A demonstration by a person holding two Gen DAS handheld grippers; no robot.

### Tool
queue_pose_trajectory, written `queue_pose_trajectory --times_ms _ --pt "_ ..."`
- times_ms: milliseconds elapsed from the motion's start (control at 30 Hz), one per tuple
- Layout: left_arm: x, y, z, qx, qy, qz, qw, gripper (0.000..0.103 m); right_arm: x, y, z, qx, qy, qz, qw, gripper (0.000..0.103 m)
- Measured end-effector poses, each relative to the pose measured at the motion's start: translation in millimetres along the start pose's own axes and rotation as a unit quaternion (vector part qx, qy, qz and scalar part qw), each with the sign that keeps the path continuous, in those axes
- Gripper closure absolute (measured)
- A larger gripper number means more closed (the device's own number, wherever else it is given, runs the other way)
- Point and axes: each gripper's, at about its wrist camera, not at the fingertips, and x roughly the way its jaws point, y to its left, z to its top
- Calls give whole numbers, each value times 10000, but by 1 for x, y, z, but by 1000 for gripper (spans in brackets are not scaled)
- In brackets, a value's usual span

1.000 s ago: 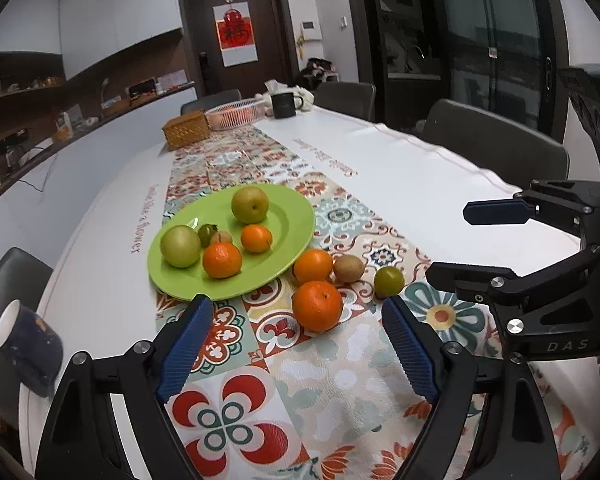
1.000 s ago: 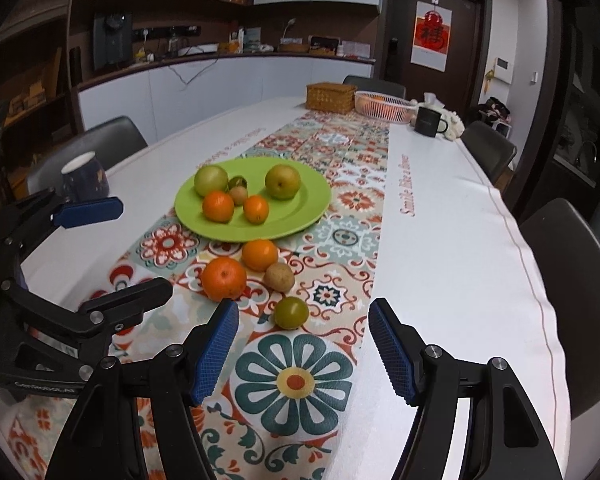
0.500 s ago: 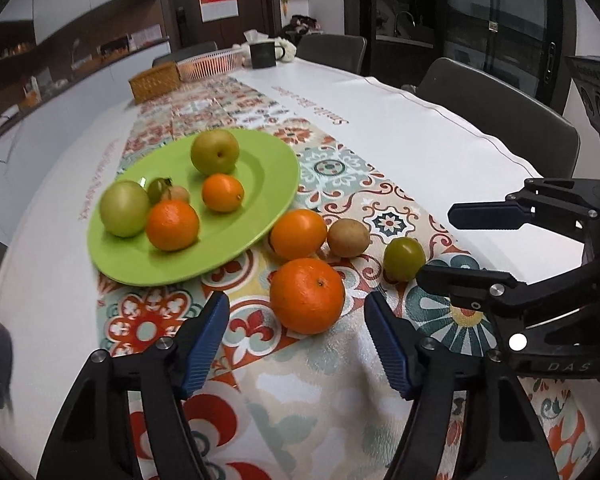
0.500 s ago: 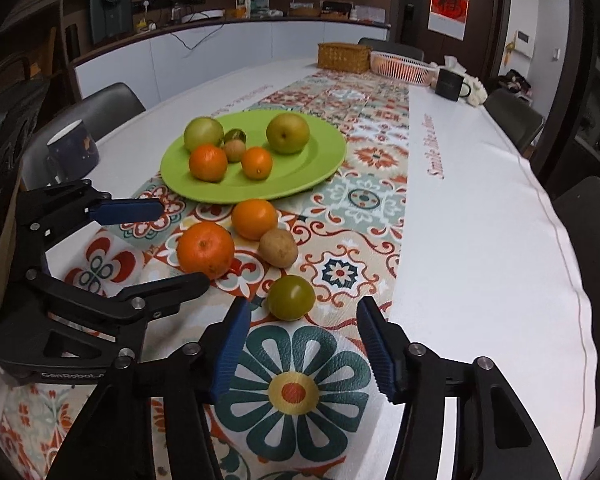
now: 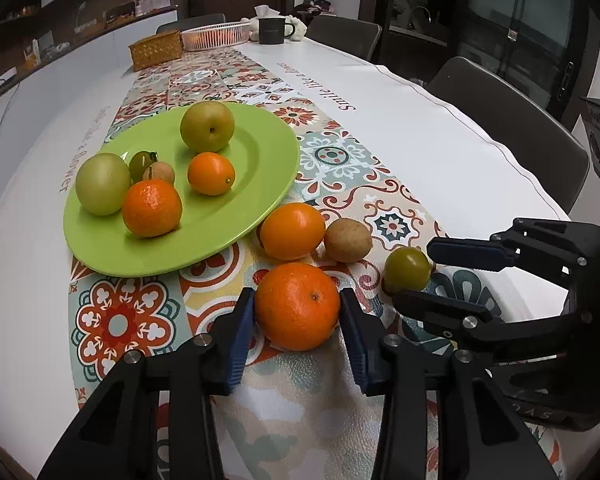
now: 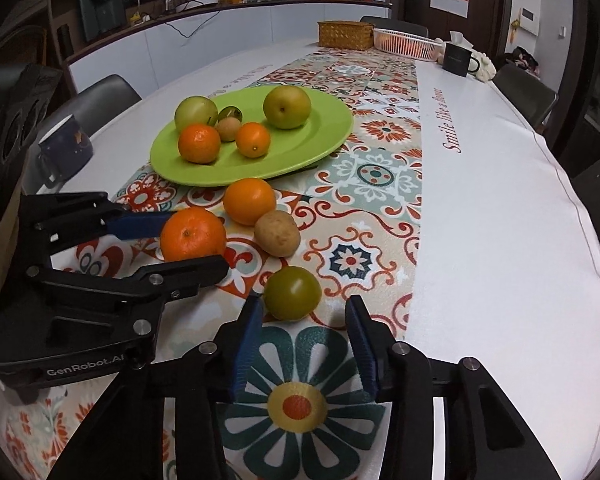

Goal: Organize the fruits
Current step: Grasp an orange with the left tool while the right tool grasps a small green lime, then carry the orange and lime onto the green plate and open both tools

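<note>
Lime-green plate [image 5: 268, 184], orange-and-teal floral-tiled runner [image 5: 340, 160], blue pads [image 6: 248, 340].

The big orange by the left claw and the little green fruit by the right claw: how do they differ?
The big orange is bright orange with dimpled skin; the little green fruit is olive-green and smooth. The orange is clearly larger. The left gripper, whose jaws have just been closing, has both pads against the orange; the right gripper, also just closing, shows a gap beside the green fruit. Both are round and lie on the patterned runner, off the green plate.

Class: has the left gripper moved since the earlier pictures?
Yes. The left gripper came forward toward the green plate, its jaws closing around the big orange.
</note>
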Motion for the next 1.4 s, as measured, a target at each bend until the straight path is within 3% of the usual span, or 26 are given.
queue_pose_trajectory --times_ms 300,500,900,1400 --pt "-14 3 -1 -150 -75 75 9998 62 5 1 4 70 43 -3 10000 72" --pt "-29 3 -7 -188 -150 179 9995 62 3 2 4 98 32 -55 9999 72" --pt "-66 14 -13 -427 -416 324 9977 62 -38 24 17 25 -440 -53 9990 72" --pt "-104 39 12 -477 -931 663 9923 62 -63 46 58 -162 -922 -156 9955 72"
